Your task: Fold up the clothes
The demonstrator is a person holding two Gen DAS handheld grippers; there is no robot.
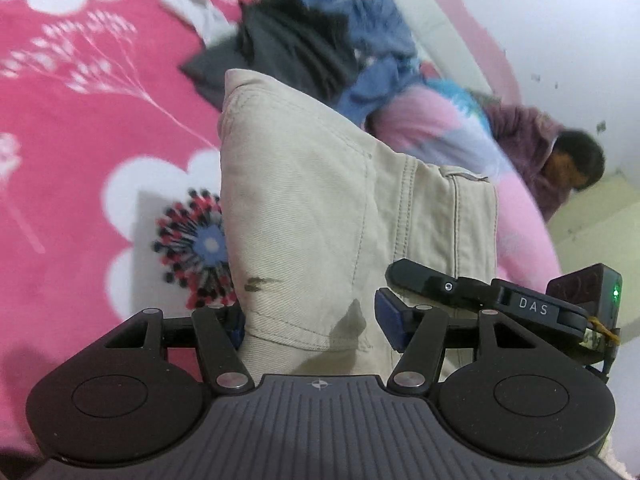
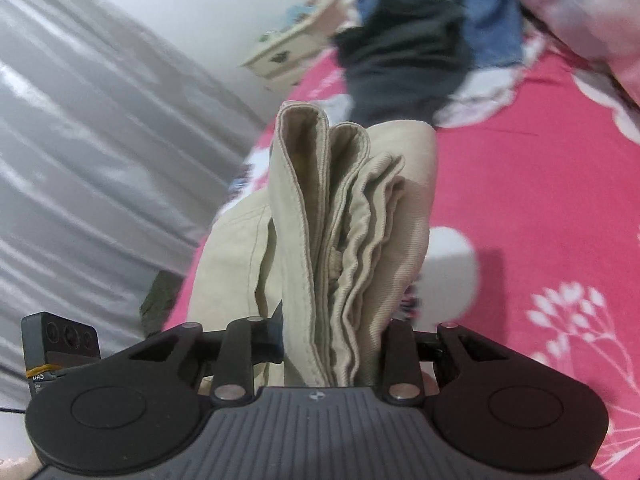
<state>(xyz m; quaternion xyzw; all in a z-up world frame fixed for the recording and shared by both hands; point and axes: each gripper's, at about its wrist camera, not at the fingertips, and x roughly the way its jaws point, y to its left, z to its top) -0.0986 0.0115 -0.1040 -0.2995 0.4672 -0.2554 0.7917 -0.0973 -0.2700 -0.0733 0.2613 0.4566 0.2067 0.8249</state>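
Folded beige trousers (image 1: 320, 200) are held up over the pink flowered bed cover (image 1: 80, 140). My left gripper (image 1: 310, 320) is shut on one side of the bundle, its jaws pressed against the thick fabric. My right gripper (image 2: 334, 340) is shut on the stacked folded edges of the same beige trousers (image 2: 344, 220), which stand up between its jaws. The right gripper's black finger (image 1: 440, 286) shows in the left wrist view, at the trousers' right edge.
A pile of dark grey and blue denim clothes (image 1: 320, 40) lies further back on the bed, seen also in the right wrist view (image 2: 408, 52). A pink quilt (image 1: 440, 132) and a person in purple (image 1: 560, 160) lie by the wall. Grey curtain (image 2: 80, 160) and a small cabinet (image 2: 292, 52) stand beyond the bed.
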